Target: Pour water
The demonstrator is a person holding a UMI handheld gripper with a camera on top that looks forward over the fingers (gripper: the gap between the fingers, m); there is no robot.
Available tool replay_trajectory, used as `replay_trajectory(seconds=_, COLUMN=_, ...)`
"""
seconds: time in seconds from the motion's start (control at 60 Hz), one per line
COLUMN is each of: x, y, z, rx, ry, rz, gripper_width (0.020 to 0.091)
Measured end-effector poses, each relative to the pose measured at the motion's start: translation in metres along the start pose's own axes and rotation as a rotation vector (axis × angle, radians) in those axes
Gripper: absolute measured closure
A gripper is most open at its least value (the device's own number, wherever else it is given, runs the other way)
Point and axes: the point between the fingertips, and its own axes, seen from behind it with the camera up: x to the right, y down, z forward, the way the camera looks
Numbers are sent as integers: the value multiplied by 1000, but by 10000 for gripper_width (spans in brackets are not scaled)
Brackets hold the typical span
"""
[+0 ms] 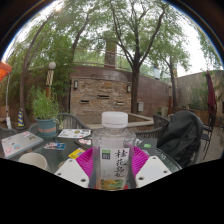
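Fingers [74, 171] of the hand-held gripper [112, 172] reach forward and level over an outdoor table [60, 148], and between them stands a clear plastic bottle [113, 150] with a white cap [115, 119] and a green and white label. The pink pads lie against the bottle's left and right sides with no gap to be seen, so the gripper seems closed on the bottle, which stays upright with its cap on. The bottle's base is hidden below the fingers, so whether it rests on the table or is lifted cannot be told. Ahead and to the left of the fingers, papers and booklets [73, 133] lie on the table, and farther left stands a potted plant [45, 108] in a blue-grey pot. To the right of the bottle a dark jacket or bag [181, 136] hangs over a chair. Beyond the table are a low brick wall [100, 95], trees [135, 40] and a pale sky.
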Motion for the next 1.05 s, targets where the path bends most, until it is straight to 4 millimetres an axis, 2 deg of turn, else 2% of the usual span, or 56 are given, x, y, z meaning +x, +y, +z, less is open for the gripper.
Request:
replay_trajectory(seconds=0.133, x=7, y=5, z=3, rx=-3, ry=5, rz=-1, gripper_width=614)
replay_trajectory(seconds=0.183, x=-3, y=-4, z=-2, rx=-9, ry=6, rz=-2, gripper_width=551)
replay_trajectory(seconds=0.217, x=7, y=5, z=2, rx=-11, ry=3, rz=4, gripper_width=510)
replay_trajectory(seconds=0.3, x=-1, y=0, z=-10, rx=-43, ry=-19, rz=8, gripper_width=428)
replay_trajectory(seconds=0.367, x=5, y=1, z=-23, rx=-72, ry=-19, rz=6, gripper_width=274)
replay_trajectory(seconds=0.383, x=5, y=-1, z=-26, rx=-70, ry=-18, rz=5, gripper_width=254)
replay_trajectory(seconds=0.467, x=14, y=-8, z=-46, rx=-78, ry=12, rz=-4, gripper_width=250)
replay_trajectory(seconds=0.533, x=15, y=-14, z=-70, rx=-92, ry=16, rz=1, gripper_width=252)
replay_trajectory(seconds=0.633, x=7, y=-18, z=-109, rx=-132, ry=4, rz=49, gripper_width=252)
replay_trajectory(seconds=0.817, x=1, y=-37, z=-200, rx=-146, ry=5, rz=61, gripper_width=253)
replay_trajectory(seconds=0.917, x=0, y=-40, z=-246, rx=-152, ry=-10, rz=58, gripper_width=259)
replay_trajectory(seconds=1.05, x=12, y=-42, z=-287, rx=-134, ry=-10, rz=104, gripper_width=255)
